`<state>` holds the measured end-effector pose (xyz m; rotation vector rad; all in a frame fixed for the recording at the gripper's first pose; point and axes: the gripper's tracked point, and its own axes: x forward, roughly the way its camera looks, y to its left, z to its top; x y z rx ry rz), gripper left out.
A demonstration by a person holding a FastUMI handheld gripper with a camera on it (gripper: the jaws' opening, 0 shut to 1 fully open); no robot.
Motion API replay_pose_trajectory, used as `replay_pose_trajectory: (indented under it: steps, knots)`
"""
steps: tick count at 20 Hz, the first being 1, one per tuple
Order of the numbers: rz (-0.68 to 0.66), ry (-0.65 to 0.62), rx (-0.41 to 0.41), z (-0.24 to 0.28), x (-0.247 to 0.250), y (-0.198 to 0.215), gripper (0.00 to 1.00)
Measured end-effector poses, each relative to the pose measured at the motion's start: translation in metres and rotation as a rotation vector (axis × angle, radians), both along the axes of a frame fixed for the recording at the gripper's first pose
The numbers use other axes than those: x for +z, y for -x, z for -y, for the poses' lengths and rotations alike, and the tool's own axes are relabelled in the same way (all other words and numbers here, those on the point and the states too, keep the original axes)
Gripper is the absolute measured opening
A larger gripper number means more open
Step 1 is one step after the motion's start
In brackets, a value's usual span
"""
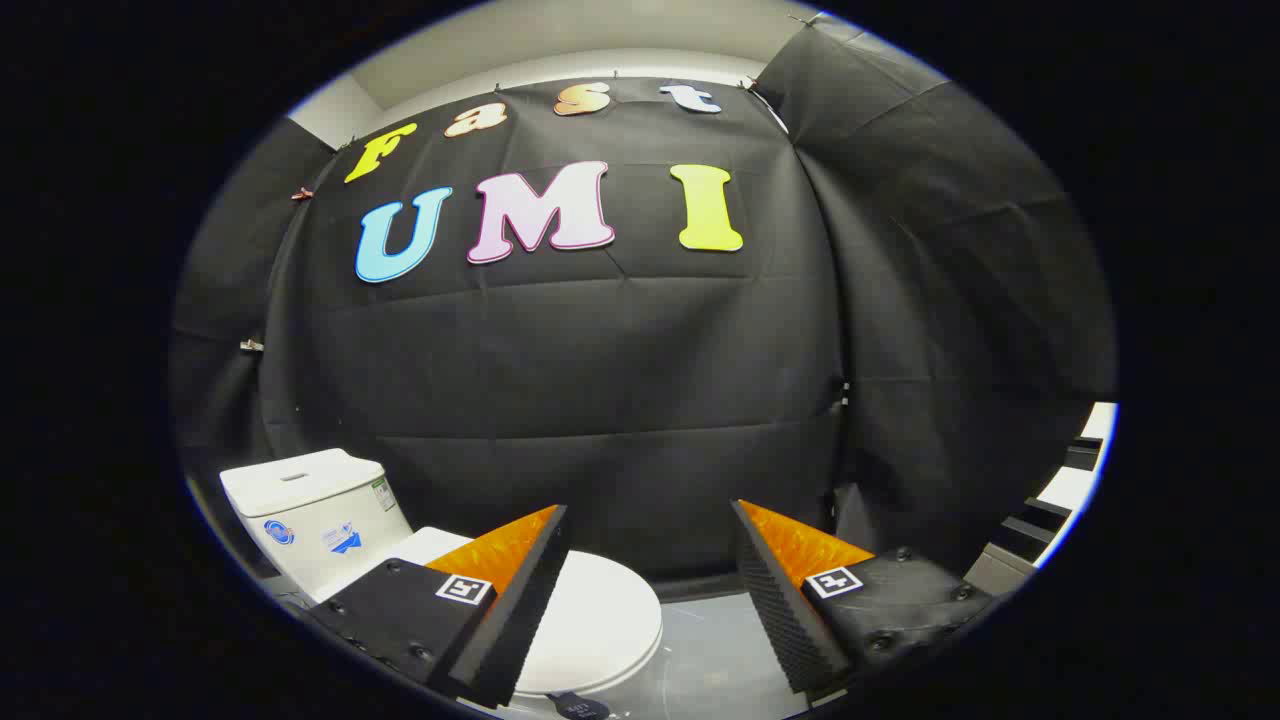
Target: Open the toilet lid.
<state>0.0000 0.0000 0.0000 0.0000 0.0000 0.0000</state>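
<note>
**A:** Through the gripper view, where do you stand?

**B:** Your gripper point(650, 560) has its fingers spread wide, with nothing between them. The glossy white oval toilet lid point(600, 620) lies flat and closed, low and just beyond the left finger, which covers part of it. The boxy white ceramic tank point(305, 515) stands behind the lid, against the booth's black cloth wall point(620, 400).

**A:** How will the lid handle?

**B:** Probably rigid, smooth plastic, light enough but slippery, swinging on a hinge by the tank. You'd do best to take it at the front rim, farthest from the hinge, one finger under the lip. A small dark tab point(580, 706) shows there; I can't tell what it is.

**A:** Risk?

**B:** It may slip off and slam down.
</note>
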Motion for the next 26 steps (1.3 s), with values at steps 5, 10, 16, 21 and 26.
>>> replay_pose_trajectory:
  steps: [5, 10, 16, 21, 26]
  knots:
    - [-0.005, 0.001, 0.004, -0.0015, -0.0012, -0.0003, 0.98]
    - [-0.004, 0.005, 0.006, -0.0021, -0.0012, 0.0002, 0.98]
    - [-0.004, 0.005, 0.005, -0.0025, -0.0013, -0.0003, 0.98]
    - [-0.004, 0.008, 0.007, -0.0025, -0.0015, 0.0001, 0.98]
    - [-0.010, 0.007, 0.003, -0.0008, -0.0030, -0.0004, 0.98]
